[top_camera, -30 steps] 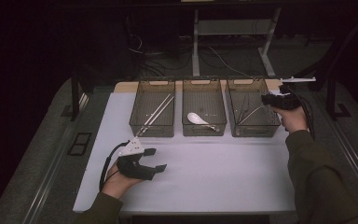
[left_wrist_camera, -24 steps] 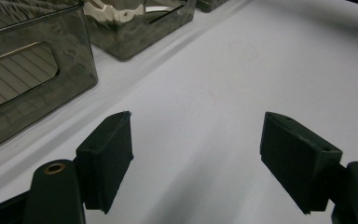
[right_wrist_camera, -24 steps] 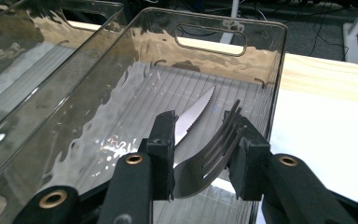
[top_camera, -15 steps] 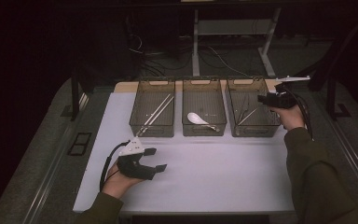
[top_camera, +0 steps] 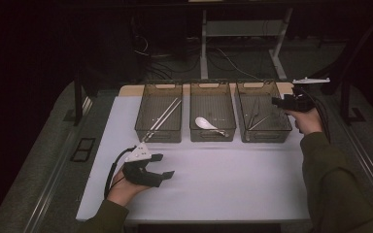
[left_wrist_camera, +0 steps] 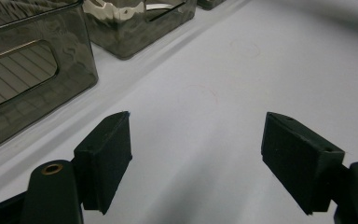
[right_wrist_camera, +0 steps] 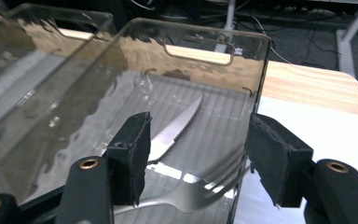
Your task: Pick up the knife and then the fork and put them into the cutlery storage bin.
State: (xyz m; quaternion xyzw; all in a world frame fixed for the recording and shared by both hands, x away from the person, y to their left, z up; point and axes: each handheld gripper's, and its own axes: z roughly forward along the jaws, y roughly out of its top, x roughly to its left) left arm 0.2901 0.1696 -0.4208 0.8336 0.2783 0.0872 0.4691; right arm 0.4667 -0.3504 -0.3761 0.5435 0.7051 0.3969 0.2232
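Three smoky clear bins stand in a row on the white table. My right gripper (top_camera: pixel 275 101) (right_wrist_camera: pixel 200 156) hovers over the right bin (top_camera: pixel 264 137) (right_wrist_camera: pixel 196 28), at its right rim. Its jaws have just been opening and nothing is pressed between the pads. Below them a fork (right_wrist_camera: pixel 200 193) and a serrated knife (right_wrist_camera: pixel 177 130) lie on the bin's floor. My left gripper (top_camera: pixel 166 165) (left_wrist_camera: pixel 196 158) rests low on the table at the front left, open, with bare table between its pads.
The middle bin (top_camera: pixel 212 136) holds a white spoon (top_camera: pixel 205 123). The left bin (top_camera: pixel 158 136) (left_wrist_camera: pixel 32 70) holds long metal chopsticks (top_camera: pixel 162 118). A wooden board edge (right_wrist_camera: pixel 307 86) shows behind the bins. Dark floor and cables lie beyond the table.
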